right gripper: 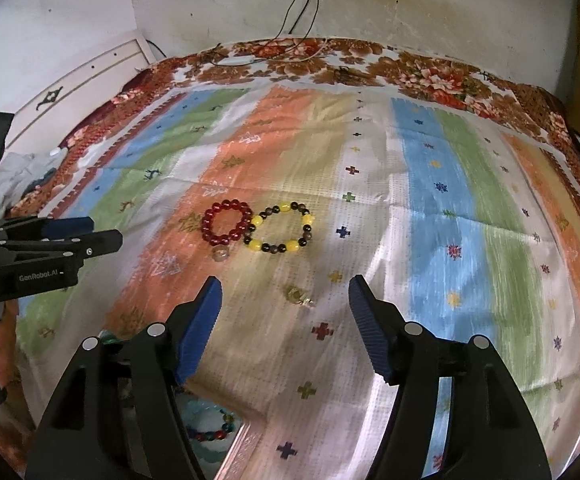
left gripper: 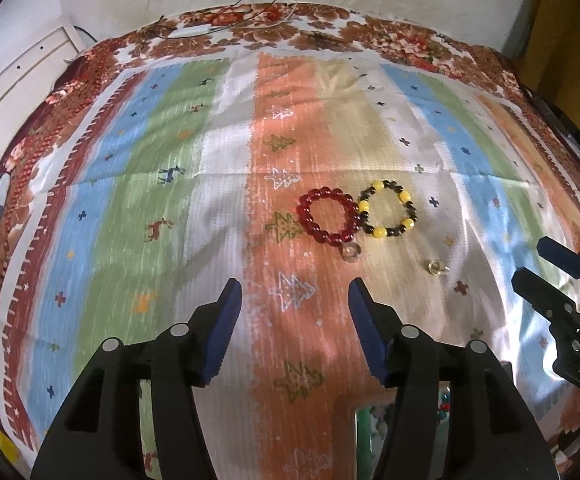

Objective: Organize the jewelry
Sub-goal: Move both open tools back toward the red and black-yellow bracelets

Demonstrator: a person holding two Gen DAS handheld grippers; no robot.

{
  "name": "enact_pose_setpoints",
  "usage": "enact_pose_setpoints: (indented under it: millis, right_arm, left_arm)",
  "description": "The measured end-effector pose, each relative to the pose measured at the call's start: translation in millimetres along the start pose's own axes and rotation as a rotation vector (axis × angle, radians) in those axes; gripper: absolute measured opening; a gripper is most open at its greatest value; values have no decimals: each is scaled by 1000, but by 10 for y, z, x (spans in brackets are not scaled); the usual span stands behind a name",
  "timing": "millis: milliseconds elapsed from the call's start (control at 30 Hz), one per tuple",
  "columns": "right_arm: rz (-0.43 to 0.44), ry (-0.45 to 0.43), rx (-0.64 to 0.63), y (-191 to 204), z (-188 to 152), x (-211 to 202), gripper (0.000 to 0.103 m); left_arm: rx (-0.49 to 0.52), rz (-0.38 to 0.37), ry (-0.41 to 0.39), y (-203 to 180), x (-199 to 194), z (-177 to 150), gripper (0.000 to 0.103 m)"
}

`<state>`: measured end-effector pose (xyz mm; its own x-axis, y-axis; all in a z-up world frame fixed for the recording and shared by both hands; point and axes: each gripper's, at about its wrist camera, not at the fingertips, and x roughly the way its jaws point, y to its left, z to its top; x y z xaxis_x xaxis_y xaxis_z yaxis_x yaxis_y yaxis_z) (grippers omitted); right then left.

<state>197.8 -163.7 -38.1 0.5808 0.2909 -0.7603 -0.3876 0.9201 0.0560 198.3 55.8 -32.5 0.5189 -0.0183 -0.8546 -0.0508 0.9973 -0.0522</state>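
A red bead bracelet (left gripper: 327,215) (right gripper: 226,222) lies on the striped cloth, touching a yellow-and-dark bead bracelet (left gripper: 388,209) (right gripper: 280,227) to its right. A small clear ring (left gripper: 350,253) (right gripper: 220,254) lies just in front of the red bracelet. A small gold ring (left gripper: 436,267) (right gripper: 299,295) lies nearer, to the right. My left gripper (left gripper: 296,292) is open and empty, short of the red bracelet. My right gripper (right gripper: 286,286) is open and empty, with the gold ring just ahead between its fingers.
A jewelry box (right gripper: 210,432) with coloured beads shows at the bottom under the grippers. The striped cloth (left gripper: 170,160) covers a floral bedspread (right gripper: 430,72). Cables (right gripper: 302,8) hang down the back wall. A white headboard (right gripper: 90,76) stands at the left.
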Motion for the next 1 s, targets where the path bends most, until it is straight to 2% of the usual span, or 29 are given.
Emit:
enact_pose_setpoints:
  millis: [333, 533, 1000]
  right_arm:
    - [-12, 21, 7, -66, 137, 232, 66]
    - [-15, 24, 8, -67, 195, 322, 66]
    - [0, 47, 44, -156, 403, 652, 66]
  left_arm:
    - [0, 7, 28, -3, 236, 171, 58]
    - [-2, 31, -4, -2, 300, 302, 58]
    - [-11, 37, 28, 28, 591, 478, 58]
